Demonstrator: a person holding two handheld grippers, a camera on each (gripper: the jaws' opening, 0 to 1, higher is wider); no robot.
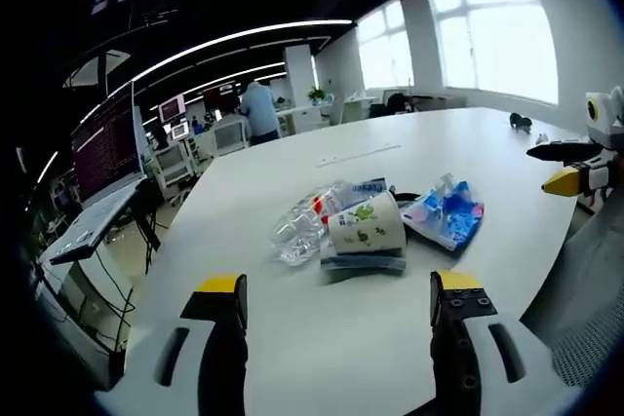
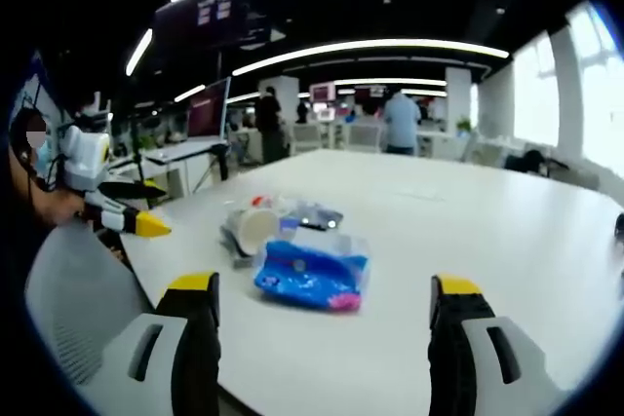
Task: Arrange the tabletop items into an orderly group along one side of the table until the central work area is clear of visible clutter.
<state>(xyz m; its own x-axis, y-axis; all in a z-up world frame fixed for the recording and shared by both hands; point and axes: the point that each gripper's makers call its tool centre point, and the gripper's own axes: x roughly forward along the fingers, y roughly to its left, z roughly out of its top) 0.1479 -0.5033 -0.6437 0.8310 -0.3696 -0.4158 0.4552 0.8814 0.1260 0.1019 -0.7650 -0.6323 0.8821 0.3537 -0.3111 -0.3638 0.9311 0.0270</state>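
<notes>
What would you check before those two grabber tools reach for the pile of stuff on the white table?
1. Left gripper jaws apart, nothing between them: ok.
2. Right gripper jaws apart, nothing between them: ok.
3. Items already moved off to one side: not ok; paper cup, crushed plastic bottle and blue packet sit bunched mid-table.
4. Bare table between grippers and pile: ok.
5. Whether the cup holds liquid: cannot tell.
</notes>
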